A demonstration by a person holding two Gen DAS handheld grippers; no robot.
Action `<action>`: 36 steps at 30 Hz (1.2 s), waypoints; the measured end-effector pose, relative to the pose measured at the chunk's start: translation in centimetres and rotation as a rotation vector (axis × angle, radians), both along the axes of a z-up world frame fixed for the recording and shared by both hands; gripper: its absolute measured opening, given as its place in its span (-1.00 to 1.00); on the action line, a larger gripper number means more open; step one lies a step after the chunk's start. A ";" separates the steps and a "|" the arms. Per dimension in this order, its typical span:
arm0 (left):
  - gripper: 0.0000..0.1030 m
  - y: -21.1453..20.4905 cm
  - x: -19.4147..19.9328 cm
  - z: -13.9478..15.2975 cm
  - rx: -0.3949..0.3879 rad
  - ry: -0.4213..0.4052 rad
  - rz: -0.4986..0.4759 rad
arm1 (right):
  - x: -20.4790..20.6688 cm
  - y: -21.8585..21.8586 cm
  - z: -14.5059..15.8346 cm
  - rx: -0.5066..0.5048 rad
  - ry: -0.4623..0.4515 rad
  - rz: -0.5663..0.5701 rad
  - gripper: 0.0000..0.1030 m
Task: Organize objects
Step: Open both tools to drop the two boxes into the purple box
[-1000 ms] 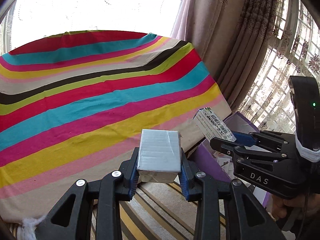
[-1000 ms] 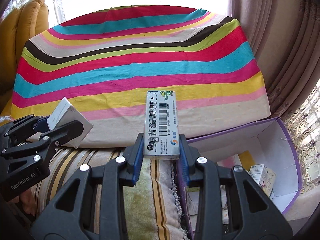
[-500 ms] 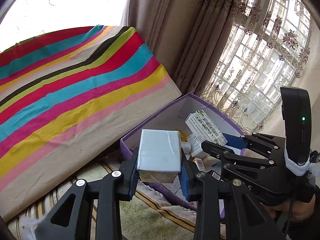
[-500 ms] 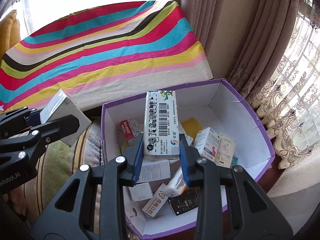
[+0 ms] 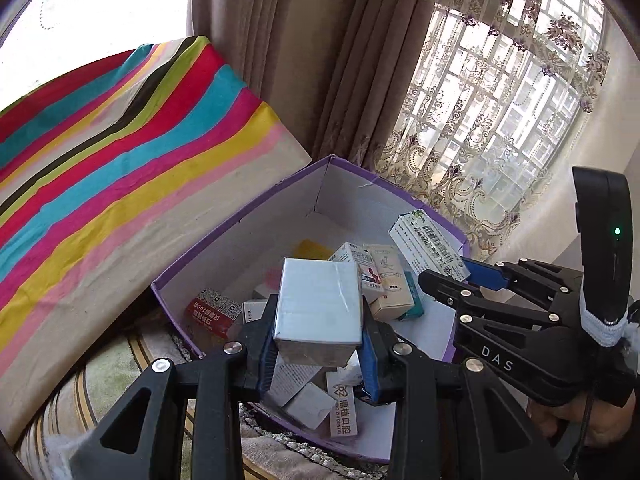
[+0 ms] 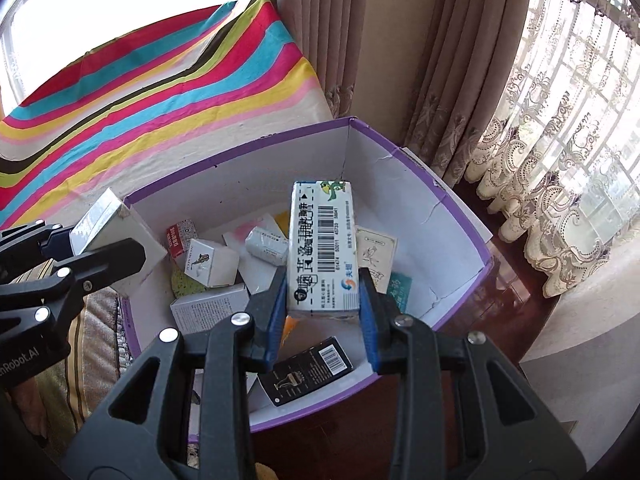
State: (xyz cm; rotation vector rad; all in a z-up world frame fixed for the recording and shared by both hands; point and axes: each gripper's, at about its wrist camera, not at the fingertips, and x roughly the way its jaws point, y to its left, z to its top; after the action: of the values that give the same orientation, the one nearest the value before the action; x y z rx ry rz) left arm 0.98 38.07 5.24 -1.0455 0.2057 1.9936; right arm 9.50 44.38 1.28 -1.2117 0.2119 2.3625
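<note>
Nearest to you, your left gripper (image 5: 319, 344) is pinching the plain grey-white carton (image 5: 318, 306) across its two narrow sides, the blue pads (image 5: 267, 354) pressing low on the box so most of it stands proud above the jaws. Your right gripper (image 6: 323, 312) is clamped the same way on the tall barcode carton (image 6: 322, 246), gripped only at its bottom end. Both look like thin cardboard medicine packs: light, probably hollow-walled, stiff along the edges but easy to dent across the broad faces, so judge the squeeze gently and keep the pads on the side walls near the corners. The tall one, held so low, is likelier to swing or pivot if you tilt it. Both cartons hang above the open purple box (image 6: 460, 208), which sits beside the striped cushion (image 5: 120, 152). Below and beyond them lies a loose heap of small packs, among them a red-labelled box (image 5: 210, 312) and a black barcoded packet (image 6: 306, 368); these will shift under anything dropped, so expect no flat seat. Farthest off hang the curtains (image 5: 304, 60).
</note>
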 end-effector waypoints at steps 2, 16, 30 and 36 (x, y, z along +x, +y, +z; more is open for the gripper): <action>-0.29 0.6 0.0 -0.2 -0.017 -0.004 0.001 | 0.4 0.5 -0.1 -0.006 0.003 -0.013 -0.29; 0.72 0.5 0.7 0.0 0.000 -0.006 0.014 | 1.6 1.3 -0.2 -0.031 0.022 -0.047 -0.28; 0.95 -0.2 1.0 -0.2 -0.094 0.040 0.090 | 2.5 0.8 -0.5 -0.041 0.016 -0.064 -0.28; 0.96 -0.3 1.3 -0.3 -0.101 0.029 0.068 | 2.8 0.9 -0.4 -0.039 0.016 -0.073 -0.28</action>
State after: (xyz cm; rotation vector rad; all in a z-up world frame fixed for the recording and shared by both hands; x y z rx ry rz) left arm 2.32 37.74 4.99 -1.1006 0.2923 2.0786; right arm 12.31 45.25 0.83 -1.1829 0.3036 2.3160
